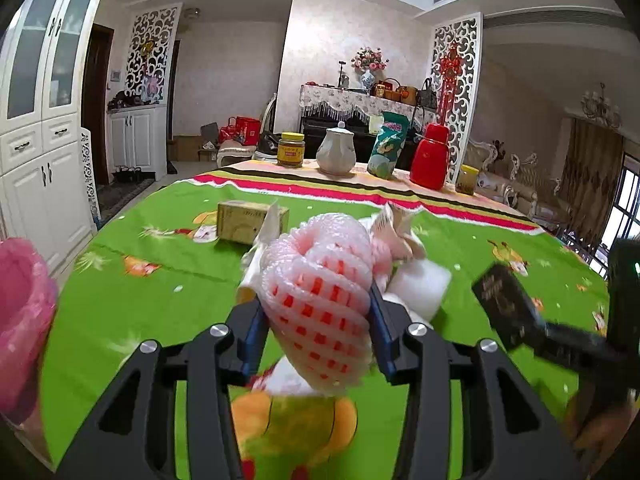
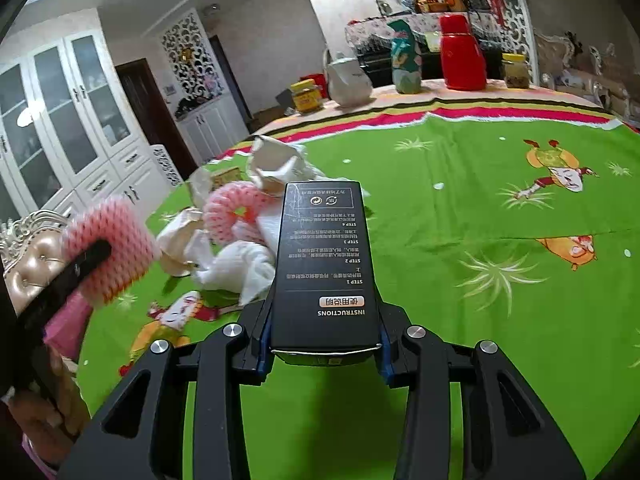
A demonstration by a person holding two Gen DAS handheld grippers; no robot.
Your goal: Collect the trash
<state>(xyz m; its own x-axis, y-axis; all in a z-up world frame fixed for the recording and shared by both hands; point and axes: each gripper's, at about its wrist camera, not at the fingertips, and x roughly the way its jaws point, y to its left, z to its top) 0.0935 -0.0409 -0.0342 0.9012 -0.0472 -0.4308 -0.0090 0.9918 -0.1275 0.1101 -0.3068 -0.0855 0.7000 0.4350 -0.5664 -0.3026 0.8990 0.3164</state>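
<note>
Both hands are full here. The left hand-held gripper point(image 1: 318, 312) is clamped on a pink foam fruit net sleeve point(image 1: 320, 300), lifted off the table point(image 1: 120, 300), and the right hand-held gripper point(image 2: 324, 332) is closed around a long black cardboard box with printed instructions point(image 2: 326, 260), also held up in the air.

The rest of the trash sits toward the middle of the green cartoon-print tablecloth: a pile of crumpled white paper and tissue point(image 2: 240, 268), a second pink foam net ring point(image 2: 236, 216) in that pile, and a small yellowish carton point(image 1: 250, 222) a bit further toward the far edge.

What worries me: the foam net is squishy and springy, so it looks like it could squirm out of the jaws if they're not tight. The black box is gripped near one end with most of its length sticking forward, so it might pivot or sweep the paper pile around if swung low.

There's something pink and plastic-looking at the near left edge point(image 1: 24, 320), maybe the trash bag, but it's too blurry to say.

Along the far edge are a yellow-lidded jar point(image 1: 291, 150), a white ceramic teapot point(image 1: 336, 152), a green snack bag point(image 1: 388, 150), and a red thermos point(image 1: 430, 156). They're well away from both grippers.
</note>
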